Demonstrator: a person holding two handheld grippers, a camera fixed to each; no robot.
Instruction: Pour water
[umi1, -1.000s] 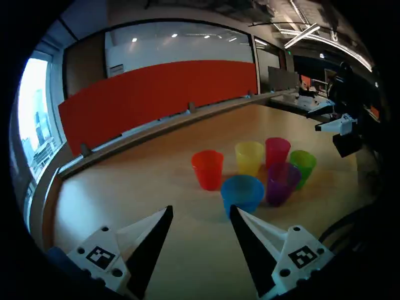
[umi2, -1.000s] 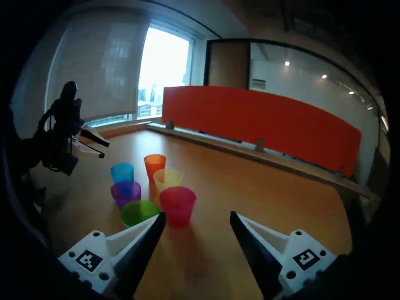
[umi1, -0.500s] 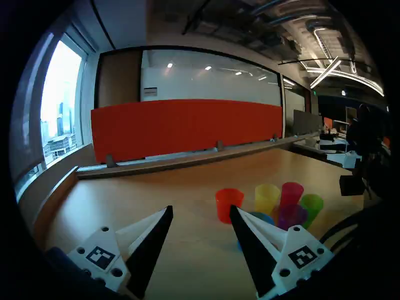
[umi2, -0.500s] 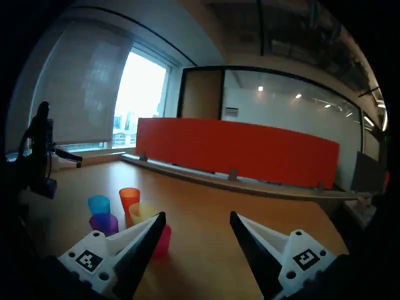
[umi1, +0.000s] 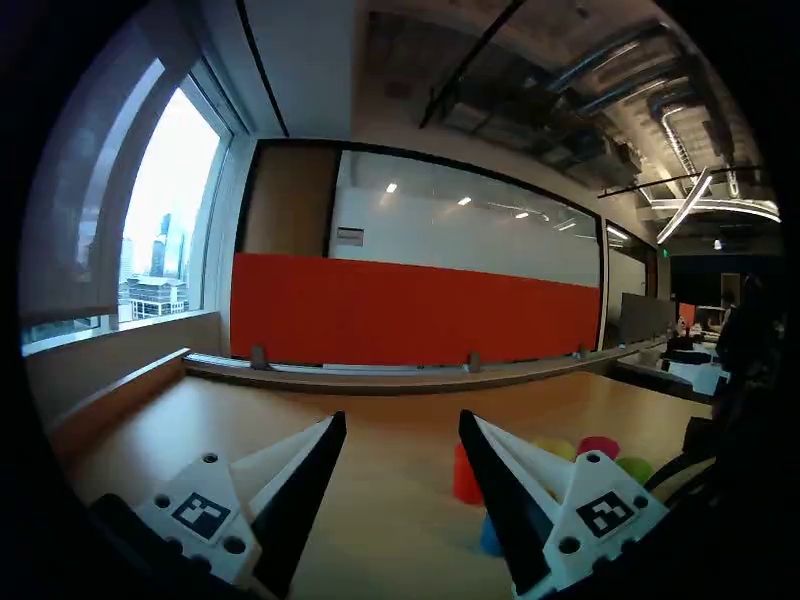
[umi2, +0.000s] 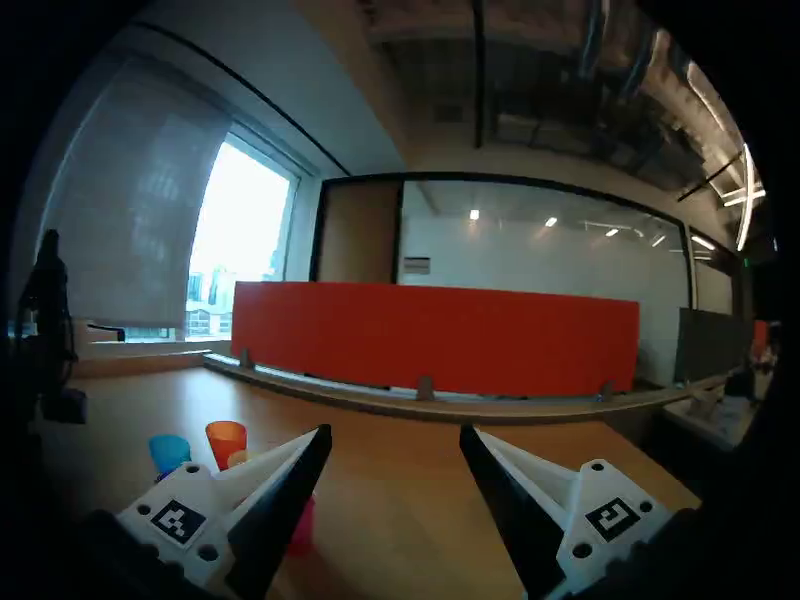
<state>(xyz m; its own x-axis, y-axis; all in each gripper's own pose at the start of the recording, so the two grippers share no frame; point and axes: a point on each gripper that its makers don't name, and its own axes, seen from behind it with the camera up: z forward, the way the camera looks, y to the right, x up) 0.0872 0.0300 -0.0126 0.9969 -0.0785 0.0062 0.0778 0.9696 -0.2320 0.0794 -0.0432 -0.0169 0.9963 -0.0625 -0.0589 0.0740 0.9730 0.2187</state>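
Note:
My left gripper (umi1: 400, 418) is open and holds nothing, hovering low over the wooden table (umi1: 390, 520). A cluster of coloured plastic cups sits behind its right finger: orange cup (umi1: 465, 475), yellow cup (umi1: 550, 447), pink cup (umi1: 600, 445), green cup (umi1: 635, 465) and a sliver of the blue cup (umi1: 488, 538). My right gripper (umi2: 393, 432) is open and holds nothing too. Beside its left finger stand the blue cup (umi2: 168, 452) and orange cup (umi2: 226, 440), with the pink cup (umi2: 300, 525) partly hidden under that finger. I see no water.
A long red partition (umi1: 400, 320) (umi2: 430, 335) runs along the table's far edge, with a glass wall above it. A bright window (umi2: 235, 290) is at the left. A dark shape (umi2: 45, 330) stands at the left edge of the right gripper view.
Both views have tilted upward, so the cups have slid down toward the bottom and partly behind the fingers. More ceiling and wall are visible. Both grippers stay open.

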